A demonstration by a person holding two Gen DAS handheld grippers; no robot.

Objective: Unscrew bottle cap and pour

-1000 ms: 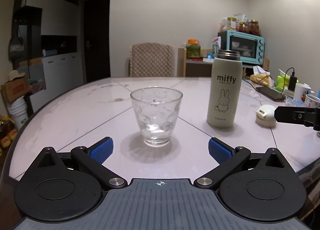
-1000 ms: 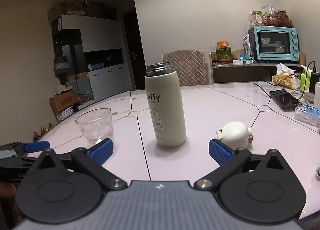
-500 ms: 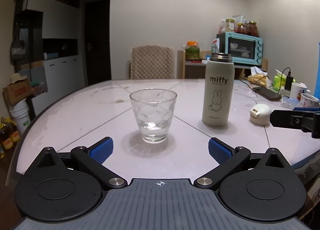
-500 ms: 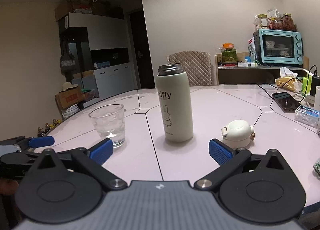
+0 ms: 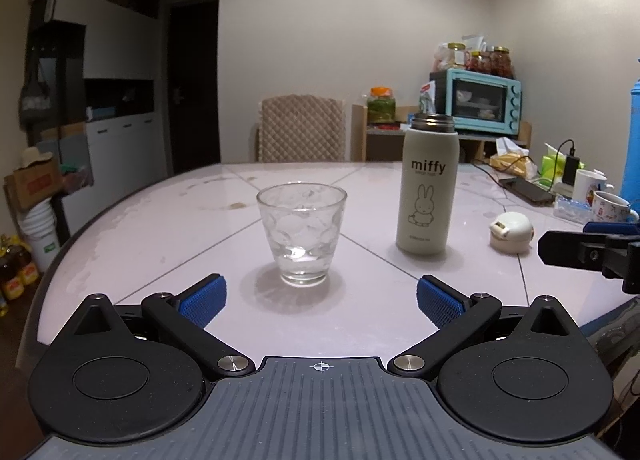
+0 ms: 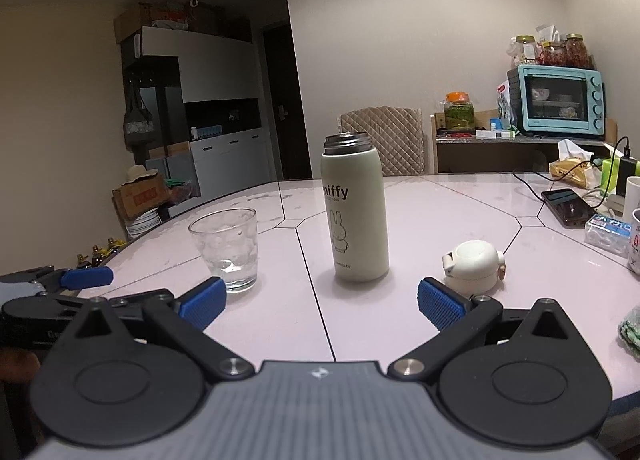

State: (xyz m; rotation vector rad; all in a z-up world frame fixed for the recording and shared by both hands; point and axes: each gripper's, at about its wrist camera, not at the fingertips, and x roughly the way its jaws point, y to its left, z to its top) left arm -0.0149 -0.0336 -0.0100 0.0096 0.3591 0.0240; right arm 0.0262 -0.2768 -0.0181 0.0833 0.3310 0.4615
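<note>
A cream "miffy" bottle (image 5: 427, 188) (image 6: 356, 212) stands upright on the white table, its steel mouth uncovered. Its round cream cap (image 5: 512, 231) (image 6: 474, 262) lies on the table to the bottle's right. A clear glass (image 5: 301, 234) (image 6: 226, 248) stands left of the bottle, with a little water at the bottom. My left gripper (image 5: 318, 302) is open, back from the glass near the table's front edge. My right gripper (image 6: 320, 302) is open too, short of the bottle and the cap, holding nothing.
The white table (image 5: 168, 228) curves away at its left edge. A phone (image 6: 568, 206) with cables, mugs (image 5: 610, 206) and a tissue pack (image 6: 608, 232) crowd the right side. A quilted chair (image 5: 300, 128) stands behind the table, and a teal oven (image 6: 556, 102) sits on a shelf.
Both grippers have drawn back from the table and risen a little, so bottle, glass and cap look smaller and farther. Both stay open. Nothing on the table moved.
</note>
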